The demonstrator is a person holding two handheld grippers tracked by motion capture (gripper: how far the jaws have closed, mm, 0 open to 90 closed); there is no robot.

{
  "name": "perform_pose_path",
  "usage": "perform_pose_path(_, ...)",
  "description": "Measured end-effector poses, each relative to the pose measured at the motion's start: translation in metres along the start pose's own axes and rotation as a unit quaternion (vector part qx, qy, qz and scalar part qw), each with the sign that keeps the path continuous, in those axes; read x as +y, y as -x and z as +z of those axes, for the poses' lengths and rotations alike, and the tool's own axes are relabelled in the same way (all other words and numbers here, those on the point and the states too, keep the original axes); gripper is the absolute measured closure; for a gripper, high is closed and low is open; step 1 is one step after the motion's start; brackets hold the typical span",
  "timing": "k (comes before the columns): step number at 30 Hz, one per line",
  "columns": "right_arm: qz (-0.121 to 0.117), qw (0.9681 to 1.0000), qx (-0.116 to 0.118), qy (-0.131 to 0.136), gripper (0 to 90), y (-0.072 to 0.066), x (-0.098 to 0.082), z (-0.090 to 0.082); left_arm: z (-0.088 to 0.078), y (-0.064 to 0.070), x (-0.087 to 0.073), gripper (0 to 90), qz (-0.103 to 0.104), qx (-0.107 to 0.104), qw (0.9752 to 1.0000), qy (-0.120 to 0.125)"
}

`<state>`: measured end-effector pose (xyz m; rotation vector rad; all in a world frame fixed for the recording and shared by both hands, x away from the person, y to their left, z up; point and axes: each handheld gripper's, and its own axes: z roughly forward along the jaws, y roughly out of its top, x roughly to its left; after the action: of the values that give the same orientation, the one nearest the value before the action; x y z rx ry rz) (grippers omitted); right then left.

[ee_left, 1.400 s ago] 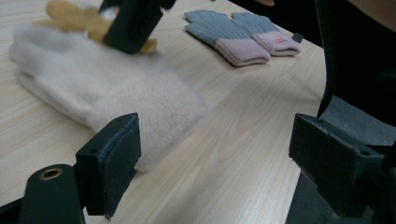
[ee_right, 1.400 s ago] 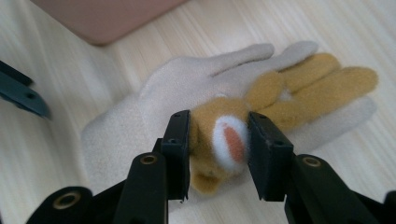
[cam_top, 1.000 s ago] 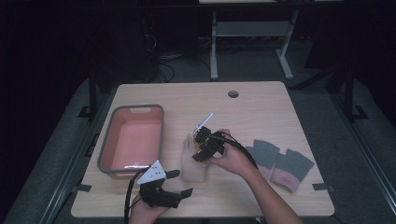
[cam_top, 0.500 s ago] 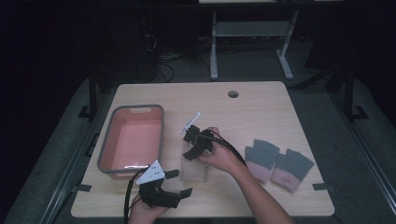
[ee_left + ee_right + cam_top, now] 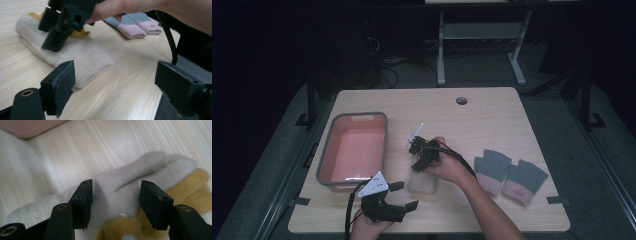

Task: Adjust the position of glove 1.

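A cream glove [image 5: 422,183] with mustard-yellow patches lies flat on the table near its front middle. My right gripper [image 5: 418,159] points down on its far end. In the right gripper view the gripper [image 5: 116,200] stands open, its jaws have just been closing, and the cream fabric [image 5: 117,182] lies between them with the pads not pressing. My left gripper [image 5: 405,196] rests open at the front edge, just left of the glove. Its jaws [image 5: 120,87] stand wide with nothing between them, facing the glove [image 5: 82,57] and the right gripper [image 5: 62,25].
A pink tub with a grey rim [image 5: 357,116] stands at the left of the wooden table [image 5: 492,115]; its corner [image 5: 32,126] is close behind the glove. A grey-and-pink pair of gloves [image 5: 508,175] lies at the right. Cables trail from both grippers.
My right gripper has moved left and a little down, onto the far end of the cream glove. The left gripper has stayed where it was.
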<state>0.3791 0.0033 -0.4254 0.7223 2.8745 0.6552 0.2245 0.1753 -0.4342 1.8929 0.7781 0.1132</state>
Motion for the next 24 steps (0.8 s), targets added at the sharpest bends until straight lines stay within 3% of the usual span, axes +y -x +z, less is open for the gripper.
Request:
perform_pose_path(4, -0.015, 0.9999, 0.004, -0.001, 43.0, 0.004, -0.009, -0.005, 0.002, 0.001, 0.001, 16.3, -0.007, 0.000, 0.9999, 0.007)
perform_pose_path(11, -0.035, 0.9994, 0.005, -0.006, 42.3, 0.009, -0.024, -0.013, 0.010, 0.005, 0.004, 16.4, -0.013, -0.006, 0.9999, -0.007)
perform_pose_path(16, -0.035, 0.9994, 0.003, -0.005, 42.1, 0.011, -0.030, -0.018, 0.018, 0.007, 0.005, 16.4, -0.022, -0.015, 0.9995, -0.018)
perform_pose_path(18, -0.024, 0.9997, 0.006, -0.002, 42.0, 0.011, -0.031, -0.021, 0.019, 0.007, 0.005, 16.4, -0.027, -0.019, 0.9993, -0.019)
perform_pose_path(19, 0.007, 0.9997, 0.022, 0.003, 39.7, 0.014, -0.032, -0.029, 0.021, 0.006, 0.007, 16.4, -0.036, -0.024, 0.9988, -0.021)
perform_pose_path(20, 0.007, 0.9997, 0.022, 0.003, 39.7, 0.014, -0.032, -0.029, 0.021, 0.006, 0.007, 16.4, -0.036, -0.024, 0.9988, -0.021)
perform_pose_path(21, 0.032, 0.9991, 0.025, 0.014, 35.0, 0.016, -0.037, -0.037, 0.021, 0.005, 0.008, 16.8, -0.050, -0.034, 0.9980, -0.019)
perform_pose_path(22, 0.032, 0.9991, 0.025, 0.014, 35.0, 0.016, -0.037, -0.037, 0.021, 0.005, 0.008, 16.9, -0.050, -0.034, 0.9980, -0.019)
perform_pose_path(24, 0.068, 0.9962, 0.033, 0.043, 33.9, 0.019, -0.048, -0.051, 0.022, 0.004, 0.011, 16.9, -0.051, -0.030, 0.9979, -0.025)
